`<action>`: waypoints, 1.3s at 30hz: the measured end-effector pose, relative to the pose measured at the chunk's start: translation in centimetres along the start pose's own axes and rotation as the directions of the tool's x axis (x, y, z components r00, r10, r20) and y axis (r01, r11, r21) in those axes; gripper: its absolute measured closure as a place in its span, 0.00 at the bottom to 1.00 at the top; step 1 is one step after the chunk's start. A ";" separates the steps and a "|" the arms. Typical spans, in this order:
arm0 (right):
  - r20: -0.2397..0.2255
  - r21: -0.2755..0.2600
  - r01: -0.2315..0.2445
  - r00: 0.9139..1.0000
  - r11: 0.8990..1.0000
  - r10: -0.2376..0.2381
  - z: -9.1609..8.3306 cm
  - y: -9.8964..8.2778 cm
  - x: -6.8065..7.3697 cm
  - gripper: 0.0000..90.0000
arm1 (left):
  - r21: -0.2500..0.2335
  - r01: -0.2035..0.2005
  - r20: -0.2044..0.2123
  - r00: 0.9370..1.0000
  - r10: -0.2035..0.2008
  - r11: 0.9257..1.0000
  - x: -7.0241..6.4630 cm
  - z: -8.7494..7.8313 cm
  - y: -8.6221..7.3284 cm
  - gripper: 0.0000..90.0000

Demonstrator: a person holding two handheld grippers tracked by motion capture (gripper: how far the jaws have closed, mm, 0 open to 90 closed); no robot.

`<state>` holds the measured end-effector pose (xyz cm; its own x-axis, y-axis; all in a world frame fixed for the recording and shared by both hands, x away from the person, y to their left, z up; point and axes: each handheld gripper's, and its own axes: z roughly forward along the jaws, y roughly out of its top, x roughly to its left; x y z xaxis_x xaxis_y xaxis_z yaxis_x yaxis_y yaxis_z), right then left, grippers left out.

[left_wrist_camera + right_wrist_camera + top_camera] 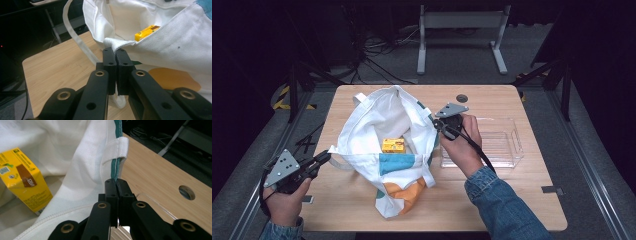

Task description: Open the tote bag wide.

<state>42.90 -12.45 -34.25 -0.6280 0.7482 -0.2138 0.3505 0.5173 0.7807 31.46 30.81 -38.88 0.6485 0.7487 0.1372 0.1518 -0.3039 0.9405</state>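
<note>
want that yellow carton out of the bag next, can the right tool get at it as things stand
Probably not yet: the right tool is shut on the tote bag rim. The yellow carton lies uncovered in the open mouth.

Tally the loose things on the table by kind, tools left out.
Bag: 1
Yellow carton: 1, inside the bag
Clear tray: 1
Total: 3
</note>
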 end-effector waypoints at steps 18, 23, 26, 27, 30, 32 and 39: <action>-0.043 0.073 0.034 0.999 0.997 -0.031 1.6 -1.5 0.9 0.87 | 0.067 0.019 0.042 0.999 -0.022 0.998 0.2 0.0 -2.0 0.98; -0.064 -0.050 0.016 0.998 0.999 -0.019 -1.3 -1.0 1.5 0.85 | 0.051 0.000 0.047 0.999 -0.002 0.999 -0.3 0.0 -1.4 0.98; -0.113 -0.109 -0.003 0.994 0.994 -0.009 -2.9 -1.1 2.1 0.84 | 0.047 -0.005 0.056 0.998 0.002 0.999 -0.6 0.0 -1.2 0.98; -0.135 -0.133 -0.007 0.991 0.991 -0.011 -3.7 -1.3 2.6 0.84 | 0.043 -0.005 0.060 0.998 0.002 0.999 -0.7 0.1 -1.2 0.98; -0.237 -0.178 -0.032 0.971 0.984 -0.011 -5.2 -2.0 4.1 0.88 | 0.044 -0.024 0.068 0.997 0.021 0.999 -1.1 0.3 -0.8 0.98; -0.290 -0.195 -0.028 0.957 0.980 -0.031 -5.7 -2.4 5.2 0.90 | 0.045 -0.036 0.072 0.997 0.033 0.998 -1.2 0.4 -0.7 0.98; -0.399 -0.271 0.036 0.905 0.962 -0.147 -5.7 -2.9 9.2 0.89 | 0.051 -0.045 0.089 0.995 0.040 0.998 -1.7 1.0 -0.4 0.98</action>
<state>32.19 -9.45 -35.12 -0.8970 0.4359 -0.0739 0.1260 0.4124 0.9023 31.07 29.08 -39.79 0.7177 0.6806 0.1470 0.1605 -0.3672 0.9162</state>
